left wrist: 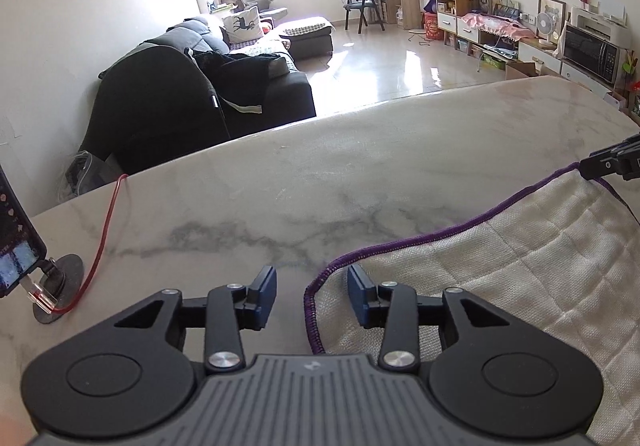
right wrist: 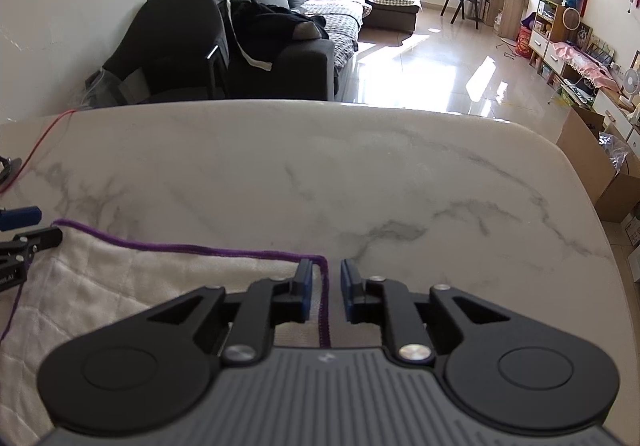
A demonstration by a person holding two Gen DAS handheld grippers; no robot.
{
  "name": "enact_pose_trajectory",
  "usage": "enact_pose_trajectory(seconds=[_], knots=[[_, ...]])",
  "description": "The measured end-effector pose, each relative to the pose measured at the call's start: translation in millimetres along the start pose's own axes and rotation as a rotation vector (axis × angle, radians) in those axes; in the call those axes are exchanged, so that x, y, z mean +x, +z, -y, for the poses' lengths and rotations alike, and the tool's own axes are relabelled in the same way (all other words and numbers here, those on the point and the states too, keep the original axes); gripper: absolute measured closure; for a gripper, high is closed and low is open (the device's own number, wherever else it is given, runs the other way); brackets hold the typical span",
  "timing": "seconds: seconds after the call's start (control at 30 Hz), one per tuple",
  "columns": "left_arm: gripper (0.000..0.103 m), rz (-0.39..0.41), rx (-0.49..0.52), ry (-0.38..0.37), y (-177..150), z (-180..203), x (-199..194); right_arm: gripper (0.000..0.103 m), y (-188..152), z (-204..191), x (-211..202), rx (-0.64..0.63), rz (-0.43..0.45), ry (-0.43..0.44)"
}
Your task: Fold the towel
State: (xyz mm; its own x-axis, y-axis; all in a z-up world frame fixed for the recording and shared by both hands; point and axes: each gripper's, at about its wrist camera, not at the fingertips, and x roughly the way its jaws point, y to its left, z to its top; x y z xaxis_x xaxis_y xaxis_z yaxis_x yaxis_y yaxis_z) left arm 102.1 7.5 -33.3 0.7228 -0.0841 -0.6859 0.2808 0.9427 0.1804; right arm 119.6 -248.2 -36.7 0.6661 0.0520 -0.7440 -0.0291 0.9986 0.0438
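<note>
White quilted towel with purple stitched hem [left wrist: 500,258] flat on grey-veined white marble table [left wrist: 320,186]. Left gripper [left wrist: 312,294] spread wide over left corner — hem between pads, untouched. Right gripper [right wrist: 325,286] parted narrowly astride right corner — gripping nothing.

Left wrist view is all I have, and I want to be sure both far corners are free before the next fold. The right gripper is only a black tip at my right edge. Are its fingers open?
Observer: Yes. The right gripper is open, and its fingers press on nothing.
Operator: Where does it sit on the towel?
Observer: At the far right corner of the towel. The purple hem runs between the fingers, one over cloth and one over the bare table.
Operator: Is that corner lifted?
Observer: No, it appears to lie flat on the marble.
</note>
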Motion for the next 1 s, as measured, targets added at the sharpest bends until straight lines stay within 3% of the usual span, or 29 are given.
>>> enact_pose_trajectory(seconds=[0.2,0.53,1.0], knots=[[0.032,-0.031,-0.091,-0.025,0,-9,-8,0.048,-3,5,-13,0.03,0.012,0.018],[0.028,0.014,-0.101,-0.028,-12,1,-49,0.047,-22,-5,-43,-0.034,0.025,0.043],[0.028,0.0,-0.126,-0.153,-50,32,-88,0.047,-59,-35,-73,-0.089,0.01,0.113]])
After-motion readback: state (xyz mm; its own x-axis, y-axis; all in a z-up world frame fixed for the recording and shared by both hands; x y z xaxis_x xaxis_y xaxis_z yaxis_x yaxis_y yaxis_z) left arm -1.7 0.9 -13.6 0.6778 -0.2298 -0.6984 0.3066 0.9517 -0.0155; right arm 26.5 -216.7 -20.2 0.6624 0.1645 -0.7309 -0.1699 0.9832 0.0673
